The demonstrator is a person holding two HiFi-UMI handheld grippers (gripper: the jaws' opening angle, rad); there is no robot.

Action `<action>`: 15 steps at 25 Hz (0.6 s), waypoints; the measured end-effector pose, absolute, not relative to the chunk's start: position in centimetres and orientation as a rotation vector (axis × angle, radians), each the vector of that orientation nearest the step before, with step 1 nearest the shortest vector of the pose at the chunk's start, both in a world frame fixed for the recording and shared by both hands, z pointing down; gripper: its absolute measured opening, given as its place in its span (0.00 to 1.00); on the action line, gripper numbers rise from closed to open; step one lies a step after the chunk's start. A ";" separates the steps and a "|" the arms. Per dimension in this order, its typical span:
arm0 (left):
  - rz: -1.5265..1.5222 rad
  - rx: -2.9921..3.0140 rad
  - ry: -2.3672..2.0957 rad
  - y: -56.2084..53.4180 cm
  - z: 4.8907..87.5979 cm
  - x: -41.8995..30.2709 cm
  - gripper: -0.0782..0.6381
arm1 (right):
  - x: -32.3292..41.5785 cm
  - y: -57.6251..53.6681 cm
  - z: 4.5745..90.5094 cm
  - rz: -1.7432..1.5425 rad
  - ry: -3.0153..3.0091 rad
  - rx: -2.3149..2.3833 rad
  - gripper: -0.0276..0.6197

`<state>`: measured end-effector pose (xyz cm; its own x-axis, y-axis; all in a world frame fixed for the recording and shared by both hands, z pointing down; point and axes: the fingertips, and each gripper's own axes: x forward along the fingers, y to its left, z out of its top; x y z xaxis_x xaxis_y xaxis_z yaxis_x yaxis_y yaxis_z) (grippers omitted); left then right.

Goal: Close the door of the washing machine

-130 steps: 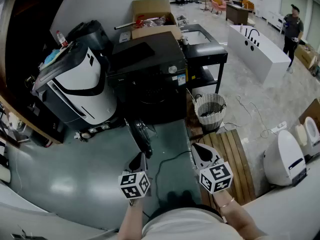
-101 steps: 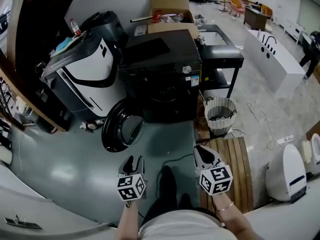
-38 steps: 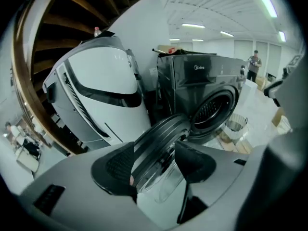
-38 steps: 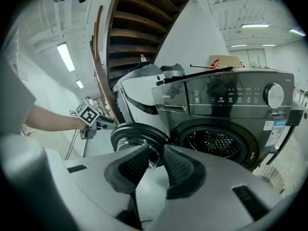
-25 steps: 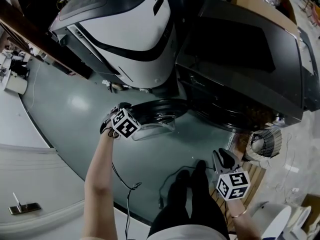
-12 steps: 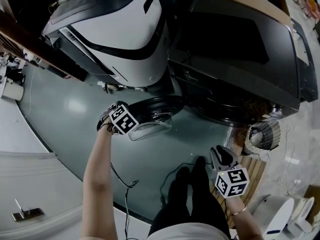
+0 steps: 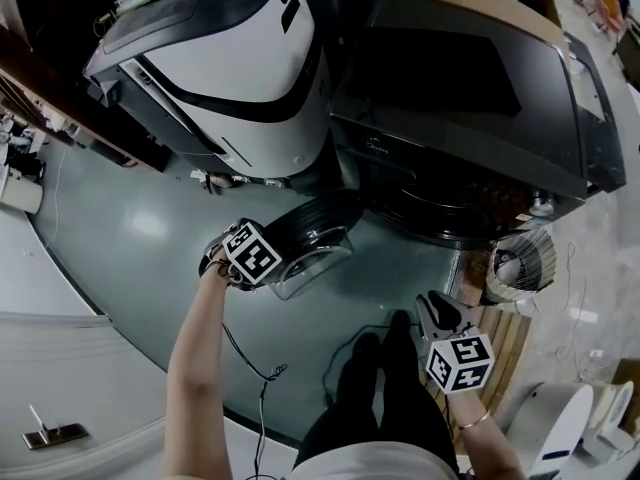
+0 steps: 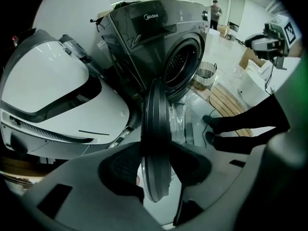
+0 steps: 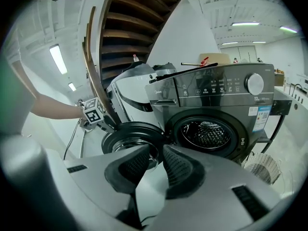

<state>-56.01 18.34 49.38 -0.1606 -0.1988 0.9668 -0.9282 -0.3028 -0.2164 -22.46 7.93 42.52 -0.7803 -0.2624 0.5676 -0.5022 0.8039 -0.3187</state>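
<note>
The dark front-loading washing machine [image 7: 470,98] stands with its drum opening [image 9: 208,134] uncovered. Its round door [image 7: 315,230] hangs swung out to the left over the floor. My left gripper [image 7: 272,240] points steeply down at the door's outer edge. In the left gripper view the door rim [image 8: 156,129] runs edge-on between the jaws of the left gripper [image 8: 156,170]; they are closing, and both pads touch it. My right gripper [image 7: 432,308] hovers low in front of the machine, and the right gripper [image 9: 156,165] has a narrow gap holding nothing.
A white machine [image 7: 230,78] stands close to the left of the washer. A wicker basket [image 7: 520,263] and a wooden slat mat [image 7: 500,328] lie to the right. A cable [image 7: 250,353] trails over the grey floor by the person's legs [image 7: 385,388].
My left gripper has shifted along the door's rim and its jaws have come in onto it. The door has turned slightly. The right gripper has barely drifted.
</note>
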 end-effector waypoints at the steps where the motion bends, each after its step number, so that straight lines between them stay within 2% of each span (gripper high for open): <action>1: 1.502 1.492 -1.310 18.6 49.3 -55.4 0.39 | -22.3 8.4 42.4 0.633 -2.480 0.573 0.19; 5: 1.451 1.509 -1.303 19.7 48.9 -52.8 0.34 | -21.3 10.5 42.1 0.640 -2.479 0.594 0.19; 15: 1.304 1.547 -1.325 20.9 48.5 -44.4 0.33 | -17.8 14.8 41.2 0.662 -2.465 0.719 0.19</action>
<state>-44.43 20.87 48.46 -0.0334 -0.2567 0.9659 -0.9700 -0.2247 -0.0932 -17.85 14.81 41.21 -0.7439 -0.3572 0.5648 -0.5921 0.7442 -0.3093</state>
